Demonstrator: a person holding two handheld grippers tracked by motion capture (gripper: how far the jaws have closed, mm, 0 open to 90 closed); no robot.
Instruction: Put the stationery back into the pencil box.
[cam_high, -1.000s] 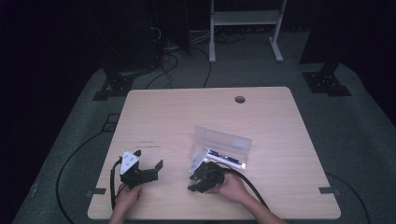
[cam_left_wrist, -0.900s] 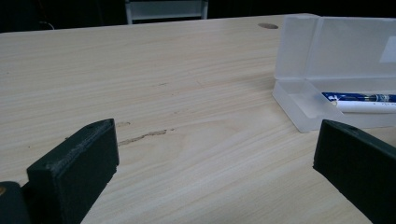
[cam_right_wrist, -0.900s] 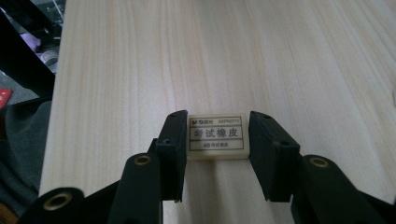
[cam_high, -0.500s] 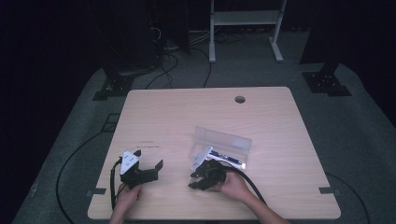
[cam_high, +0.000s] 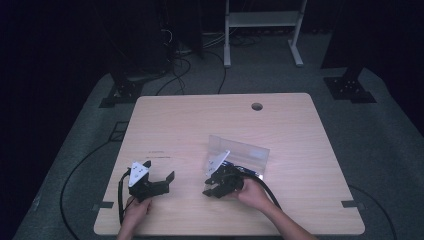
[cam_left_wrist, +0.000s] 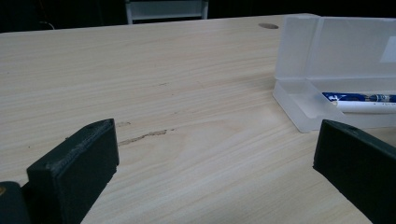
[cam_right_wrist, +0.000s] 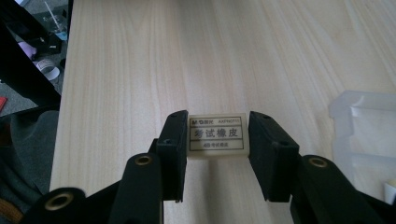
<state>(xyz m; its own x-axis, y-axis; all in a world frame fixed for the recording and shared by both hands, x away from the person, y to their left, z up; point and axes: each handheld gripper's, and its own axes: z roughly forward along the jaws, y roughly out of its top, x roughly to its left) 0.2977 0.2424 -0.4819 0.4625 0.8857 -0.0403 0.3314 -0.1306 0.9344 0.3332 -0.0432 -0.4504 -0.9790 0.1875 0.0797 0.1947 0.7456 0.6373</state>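
A small cream eraser (cam_right_wrist: 217, 136) with printed characters sits clamped between the jaws of my right gripper (cam_right_wrist: 217, 140), held just above the wooden table (cam_high: 200, 125). From above, my right gripper (cam_high: 216, 184) lies just left of an open clear plastic pencil case (cam_high: 240, 155). The case (cam_left_wrist: 327, 70) holds a blue and white pen (cam_left_wrist: 359, 100). My left gripper (cam_high: 159, 181) rests at the front left of the table, jaws wide apart with nothing between them. The case corner (cam_right_wrist: 364, 121) lies to the right of the eraser.
A round cable hole (cam_high: 257, 106) sits near the table's far edge. A white metal frame (cam_high: 260, 30) and cables (cam_high: 185, 65) lie on the floor beyond. Cables trail from both grippers toward the front edge.
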